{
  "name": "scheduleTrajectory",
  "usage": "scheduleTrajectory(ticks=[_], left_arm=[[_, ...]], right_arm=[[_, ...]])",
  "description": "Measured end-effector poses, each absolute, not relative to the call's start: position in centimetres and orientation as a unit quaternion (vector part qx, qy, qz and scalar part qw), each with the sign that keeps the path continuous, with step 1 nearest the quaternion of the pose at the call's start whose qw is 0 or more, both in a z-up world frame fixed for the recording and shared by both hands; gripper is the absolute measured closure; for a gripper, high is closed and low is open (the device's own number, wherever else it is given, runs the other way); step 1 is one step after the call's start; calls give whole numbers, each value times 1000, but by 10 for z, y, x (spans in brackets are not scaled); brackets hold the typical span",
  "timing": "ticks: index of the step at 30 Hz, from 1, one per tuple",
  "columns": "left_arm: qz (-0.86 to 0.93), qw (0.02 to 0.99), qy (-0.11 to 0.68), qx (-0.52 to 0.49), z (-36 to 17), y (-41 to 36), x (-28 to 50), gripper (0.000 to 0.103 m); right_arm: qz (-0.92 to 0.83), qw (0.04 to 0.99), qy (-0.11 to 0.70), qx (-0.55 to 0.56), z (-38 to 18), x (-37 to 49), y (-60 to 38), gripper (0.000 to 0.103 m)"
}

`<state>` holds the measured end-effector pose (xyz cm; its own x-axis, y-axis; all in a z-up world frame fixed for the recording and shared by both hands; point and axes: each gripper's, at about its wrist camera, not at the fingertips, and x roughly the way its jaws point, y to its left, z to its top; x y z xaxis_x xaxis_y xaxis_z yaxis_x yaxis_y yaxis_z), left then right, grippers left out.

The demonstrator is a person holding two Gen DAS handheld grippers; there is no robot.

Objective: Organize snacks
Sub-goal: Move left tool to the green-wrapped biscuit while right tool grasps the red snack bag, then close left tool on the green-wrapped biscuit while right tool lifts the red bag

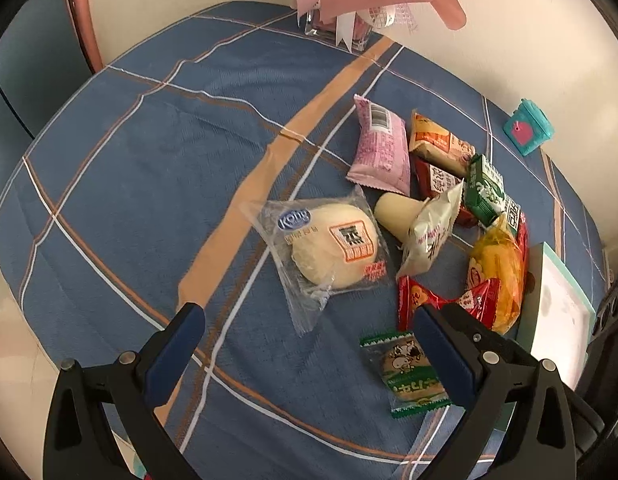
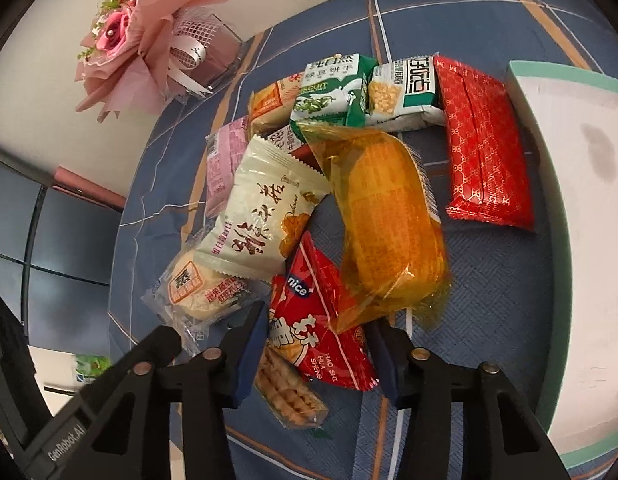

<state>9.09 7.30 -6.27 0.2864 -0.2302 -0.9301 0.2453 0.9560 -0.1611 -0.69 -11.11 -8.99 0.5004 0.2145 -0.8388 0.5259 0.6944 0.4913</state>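
Note:
Several snack packets lie piled on a blue plaid tablecloth (image 1: 149,184). My right gripper (image 2: 317,320) points down over a red "nice" packet (image 2: 321,320), which lies flat between its blue pads; the pads (image 2: 249,344) stand just at its edges without squeezing it. A clear biscuit packet (image 2: 289,396) lies under it, and an orange-wrapped bread (image 2: 389,220) overlaps its top. My left gripper (image 1: 307,320) is open and holds nothing. It hangs just in front of a bun in clear wrap (image 1: 333,248), with a green biscuit packet (image 1: 409,372) by its right finger.
A white box with a teal rim (image 2: 569,128) stands right of the pile, next to a red patterned pack (image 2: 485,148). A pink bouquet in a glass vase (image 2: 149,40) and a small teal box (image 1: 527,128) sit at the table's far edge.

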Motion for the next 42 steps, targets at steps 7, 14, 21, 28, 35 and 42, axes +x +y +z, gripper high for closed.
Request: scheduleTrajectory(ticks=[7, 14, 21, 28, 35, 42], left_arm=[[-168, 782, 600, -9, -68, 65, 84, 0], [-186, 753, 630, -27, -77, 53, 76, 1], [-188, 725, 662, -41, -89, 35, 71, 6], [-187, 722, 666, 0, -94, 14, 63, 6], [-169, 718, 674, 48, -108, -4, 59, 16], [-174, 715, 673, 77, -115, -21, 49, 44]], right_arm=[[-107, 764, 497, 396, -89, -27, -122, 54], [-116, 749, 511, 406, -88, -47, -131, 54], [-128, 740, 514, 414, -87, -64, -142, 55], [-144, 736, 523, 405, -85, -77, -147, 55], [-151, 727, 526, 415, -85, -86, -154, 55], [-150, 725, 529, 415, -86, -86, -154, 55]])
